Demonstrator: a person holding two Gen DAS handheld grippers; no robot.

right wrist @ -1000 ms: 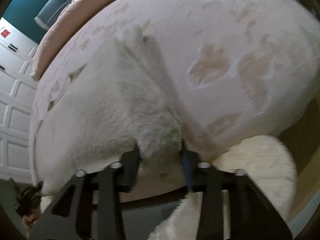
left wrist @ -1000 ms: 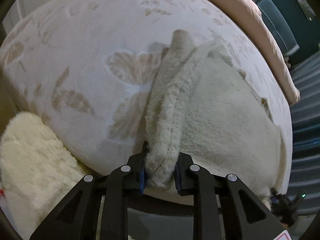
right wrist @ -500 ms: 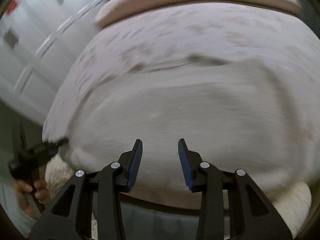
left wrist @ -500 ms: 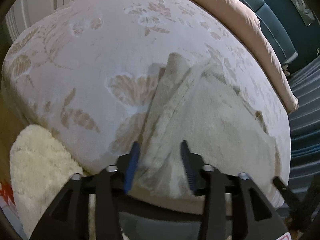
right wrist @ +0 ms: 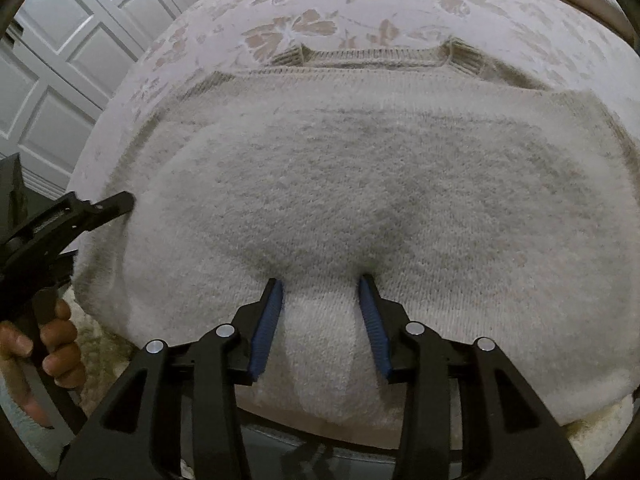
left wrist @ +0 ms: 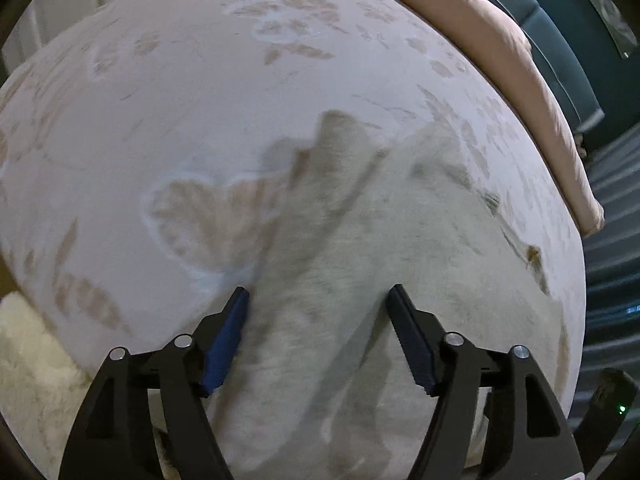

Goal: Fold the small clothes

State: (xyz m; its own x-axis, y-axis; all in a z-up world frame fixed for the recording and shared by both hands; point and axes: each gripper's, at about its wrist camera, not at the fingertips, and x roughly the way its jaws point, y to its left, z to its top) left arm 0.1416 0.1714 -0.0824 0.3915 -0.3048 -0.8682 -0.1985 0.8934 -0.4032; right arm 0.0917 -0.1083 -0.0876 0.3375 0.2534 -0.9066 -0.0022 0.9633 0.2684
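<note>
A cream knit sweater (right wrist: 360, 160) lies flat on the bed, its ribbed neckline at the far side in the right wrist view. My right gripper (right wrist: 320, 280) points down into the near edge of the sweater. Its jaws are opening a little, a soft hump of knit bulges up between the blue pads (right wrist: 266, 328), and no grip shows. In the left wrist view the sweater (left wrist: 420, 240) has a sleeve (left wrist: 320, 200) folded along its left side. My left gripper (left wrist: 317, 291) hovers open over that sleeve, pads clear of the fabric.
The bed cover (left wrist: 200, 100) is pale pink with a tan leaf print. A pink duvet roll (left wrist: 500, 60) and a teal headboard (left wrist: 560, 20) lie beyond. A fluffy cream rug (left wrist: 28, 360) sits below the bed edge. White panelled doors (right wrist: 60, 60) stand left. A hand (right wrist: 52, 340) holds the other gripper.
The left gripper let go of the sleeve, opened wide and drew back. The right gripper released the sweater's side, swung round and now rests on the sweater's near edge.
</note>
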